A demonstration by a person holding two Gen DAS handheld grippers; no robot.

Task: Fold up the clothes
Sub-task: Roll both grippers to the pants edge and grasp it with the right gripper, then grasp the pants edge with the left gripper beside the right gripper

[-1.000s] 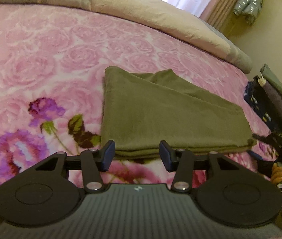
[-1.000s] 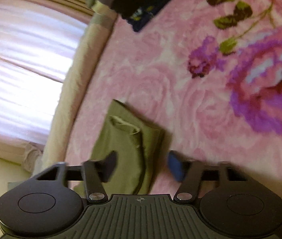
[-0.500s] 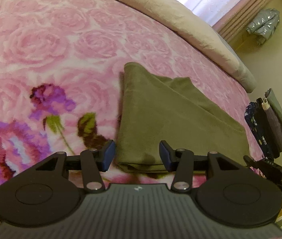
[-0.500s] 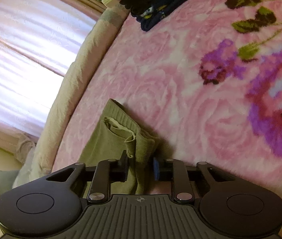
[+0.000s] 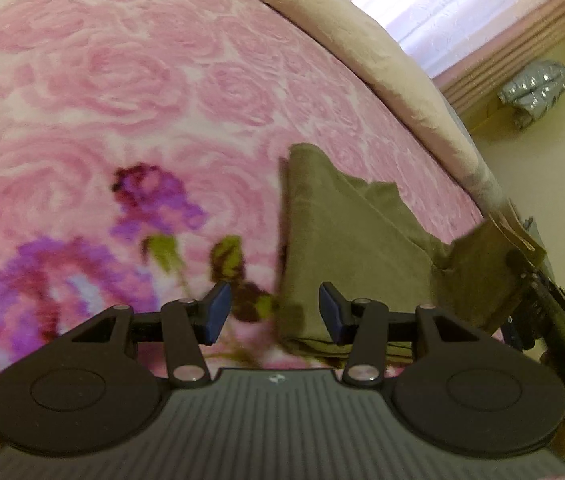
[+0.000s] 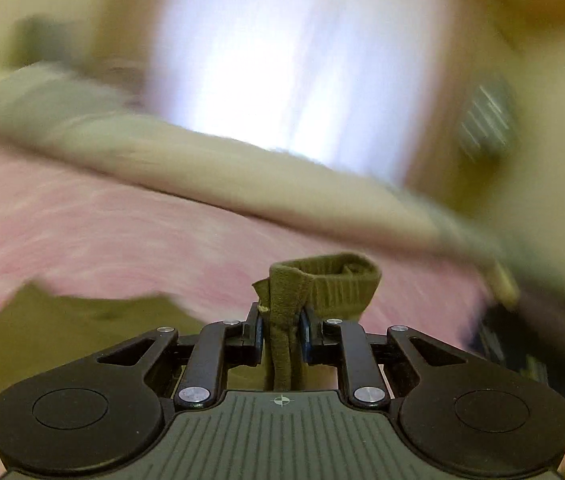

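Observation:
An olive green garment [image 5: 342, 248] lies folded on the pink rose blanket [image 5: 122, 80]. Its right end [image 5: 478, 272] is raised off the bed. My left gripper [image 5: 272, 312] hovers open over the garment's near left corner, and its pads touch nothing. In the right wrist view, which is badly blurred, my right gripper [image 6: 280, 330] is shut on a bunched end of the olive garment [image 6: 322, 284]. The ribbed hem sticks up past the fingertips [image 6: 256, 328].
A beige quilt [image 5: 382, 60] runs along the bed's far side below a bright curtained window [image 5: 462, 8]. A silver jacket [image 5: 530, 92] hangs on the yellow wall. Dark items [image 6: 522, 340] sit at the bed's right edge.
The right gripper closed on the garment's end, then swung up and rolled over with it. The left gripper slid towards the garment's near left corner and tilted.

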